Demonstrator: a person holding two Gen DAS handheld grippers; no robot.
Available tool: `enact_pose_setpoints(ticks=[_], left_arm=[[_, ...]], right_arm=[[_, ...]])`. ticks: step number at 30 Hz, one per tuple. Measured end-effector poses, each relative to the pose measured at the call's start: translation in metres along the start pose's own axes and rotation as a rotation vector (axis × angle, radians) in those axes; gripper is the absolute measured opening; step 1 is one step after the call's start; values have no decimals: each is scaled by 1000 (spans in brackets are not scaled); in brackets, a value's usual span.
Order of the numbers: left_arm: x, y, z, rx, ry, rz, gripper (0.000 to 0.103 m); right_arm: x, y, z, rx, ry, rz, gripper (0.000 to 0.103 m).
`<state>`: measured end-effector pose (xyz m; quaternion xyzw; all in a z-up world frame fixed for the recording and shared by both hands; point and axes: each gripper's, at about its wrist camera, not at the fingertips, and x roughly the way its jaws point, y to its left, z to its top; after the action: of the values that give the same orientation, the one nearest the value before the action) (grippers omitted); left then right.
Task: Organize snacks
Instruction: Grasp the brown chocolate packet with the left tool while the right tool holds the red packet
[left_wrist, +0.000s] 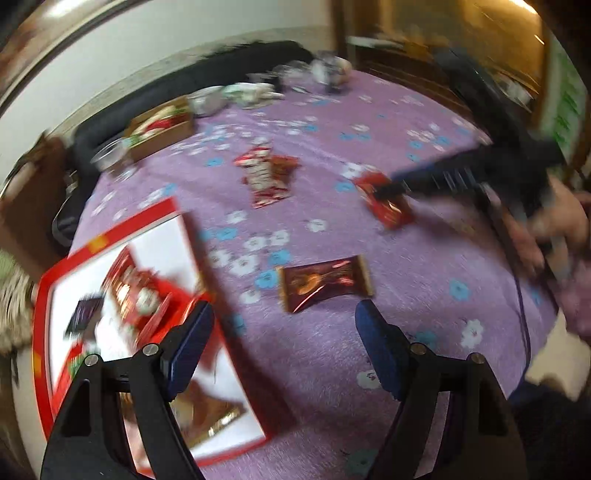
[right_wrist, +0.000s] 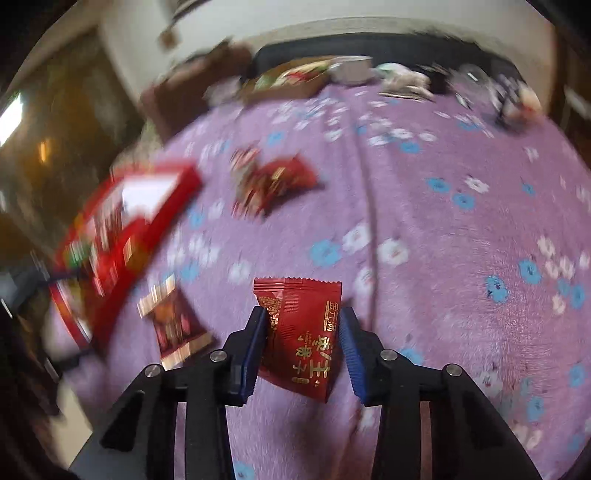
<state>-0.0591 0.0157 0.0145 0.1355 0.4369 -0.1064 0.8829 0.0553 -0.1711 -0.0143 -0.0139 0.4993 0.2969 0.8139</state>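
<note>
Inside the red box, blur hides which snacks lie there.

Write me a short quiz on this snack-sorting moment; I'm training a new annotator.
1. True or false: the left tongs grip a packet.
2. What sits between the fingers of the right tongs? A) a brown packet B) a red packet with gold writing C) a plastic cup
3. What does the red box already hold?

Key:
1. False; they are open and empty.
2. B.
3. Several snack packets.
</note>
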Motion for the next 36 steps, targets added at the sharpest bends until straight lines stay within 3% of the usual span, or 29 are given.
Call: enact_pose_setpoints(ticks=[7, 10, 17, 21, 25, 29, 33, 36], left_arm=[[25, -26, 21, 386, 64, -63, 79], [39, -38, 23, 504, 95, -80, 79], [59, -49, 25, 734, 102, -86, 78], [72, -43, 39, 724, 129, -147, 80], [83, -29, 49, 599, 169, -215, 80], [86, -22, 49, 451, 186, -225, 78], [83, -15, 42, 240, 231, -252, 58], [76, -24, 37, 225, 211, -226, 42]], right_arm=[[25, -64, 11, 317, -27, 239, 37], [20, -64, 13, 278, -57, 189, 37], [22, -56, 15, 221, -64, 175, 41], [22, -61, 13, 232, -59, 189, 41], [24, -61, 13, 239, -54, 201, 44], [22, -54, 12, 216, -50, 213, 60], [24, -24, 10, 51, -55, 73, 64], [29, -2, 5, -82, -68, -58, 63]])
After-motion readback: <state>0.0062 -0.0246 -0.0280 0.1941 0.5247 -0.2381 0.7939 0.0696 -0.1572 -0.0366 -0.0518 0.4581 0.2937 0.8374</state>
